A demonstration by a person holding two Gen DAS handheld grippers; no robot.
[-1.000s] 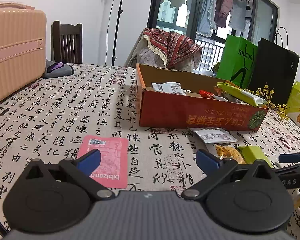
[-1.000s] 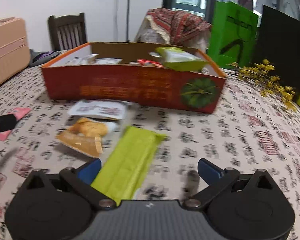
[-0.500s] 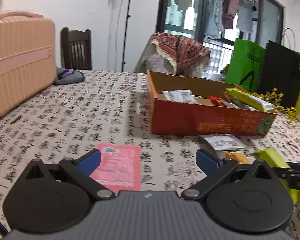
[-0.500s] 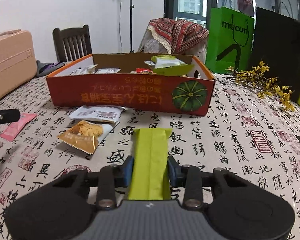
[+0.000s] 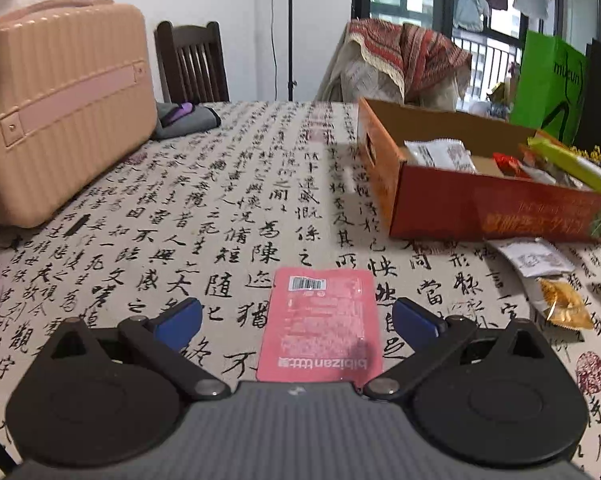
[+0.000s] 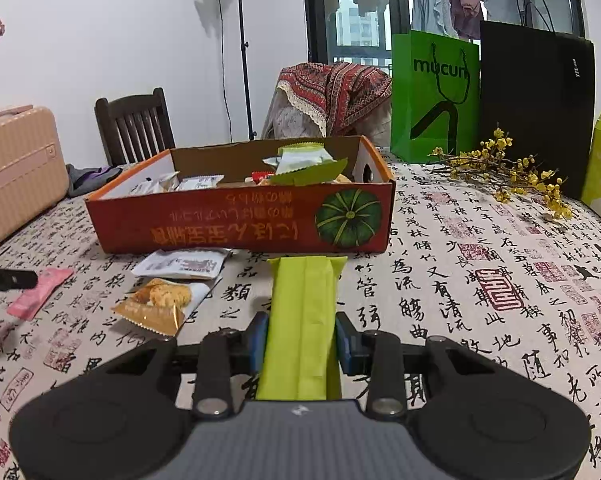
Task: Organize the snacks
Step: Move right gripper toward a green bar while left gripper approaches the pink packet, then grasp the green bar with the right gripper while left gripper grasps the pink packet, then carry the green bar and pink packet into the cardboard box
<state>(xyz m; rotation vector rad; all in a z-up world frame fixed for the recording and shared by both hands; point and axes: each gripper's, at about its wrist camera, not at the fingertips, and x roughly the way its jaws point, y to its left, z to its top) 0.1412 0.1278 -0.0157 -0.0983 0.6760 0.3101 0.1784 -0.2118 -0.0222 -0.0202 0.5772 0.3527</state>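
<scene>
My right gripper [image 6: 302,340] is shut on a long lime-green snack packet [image 6: 306,312], whose far end points at the front wall of the orange cardboard box [image 6: 240,224]. That box holds several snack packs. In the left wrist view my left gripper [image 5: 296,318] stands open over a flat pink packet [image 5: 322,324] that lies on the tablecloth between its blue pads without touching them. The box [image 5: 484,208] sits to the right there. A white packet [image 6: 182,264] and an orange-gold cracker packet [image 6: 158,304] lie in front of the box.
A peach suitcase [image 5: 56,108] stands on the table's left side with a grey cloth bundle [image 5: 184,118] behind it. Green [image 6: 434,96] and black [image 6: 536,100] shopping bags and a yellow flower sprig [image 6: 508,172] occupy the back right. Chairs stand beyond the table.
The right gripper closed on the green packet and lifted it slightly toward the box. The left gripper swung left, so the pink packet now lies centred between its open fingers.
</scene>
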